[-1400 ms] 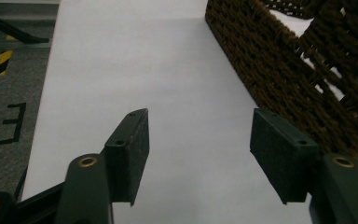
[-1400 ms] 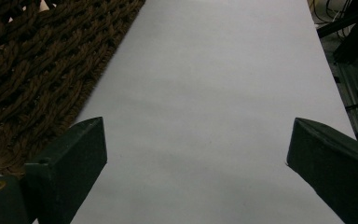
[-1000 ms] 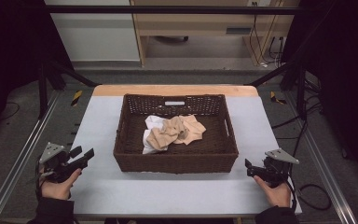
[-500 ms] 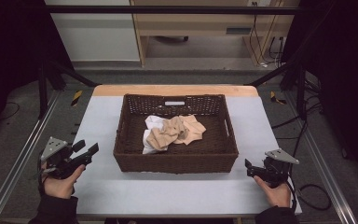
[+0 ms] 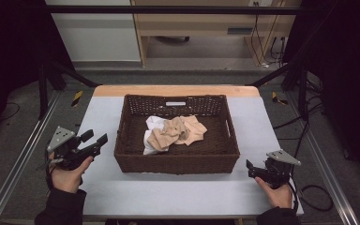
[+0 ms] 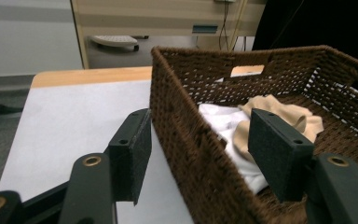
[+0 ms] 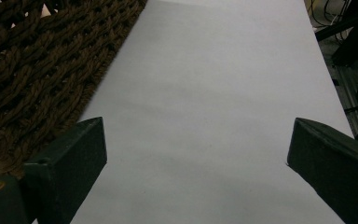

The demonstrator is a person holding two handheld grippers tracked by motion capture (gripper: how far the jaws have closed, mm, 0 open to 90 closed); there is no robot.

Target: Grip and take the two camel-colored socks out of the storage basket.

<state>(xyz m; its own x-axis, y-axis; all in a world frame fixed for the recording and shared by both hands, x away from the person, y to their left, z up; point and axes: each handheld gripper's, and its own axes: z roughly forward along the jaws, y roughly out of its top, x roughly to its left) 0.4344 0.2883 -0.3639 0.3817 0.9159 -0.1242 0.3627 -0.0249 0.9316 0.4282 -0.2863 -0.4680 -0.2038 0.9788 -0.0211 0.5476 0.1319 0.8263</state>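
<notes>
A dark brown wicker basket [image 5: 176,164] stands in the middle of the table, holding a crumpled tan cloth [image 5: 178,131] over a white cloth [image 5: 152,123]. My left gripper [image 5: 95,138] hovers open by the basket's left wall, raised and pointing toward it. In the left gripper view the jaws frame the basket's near corner [image 6: 191,135], with the tan cloth [image 6: 284,112] and white cloth [image 6: 223,121] beyond. My right gripper [image 5: 252,169] rests open near the table's front right, beside the basket's right front corner [image 7: 37,70].
A white sheet [image 5: 168,192] covers the table, with a wooden strip [image 5: 178,90] along the far edge. Metal rails run along both sides. Beyond the table stand a wooden desk and cables on the floor.
My left gripper has lifted and moved right, closer to the basket's left wall. The right gripper has stayed put.
</notes>
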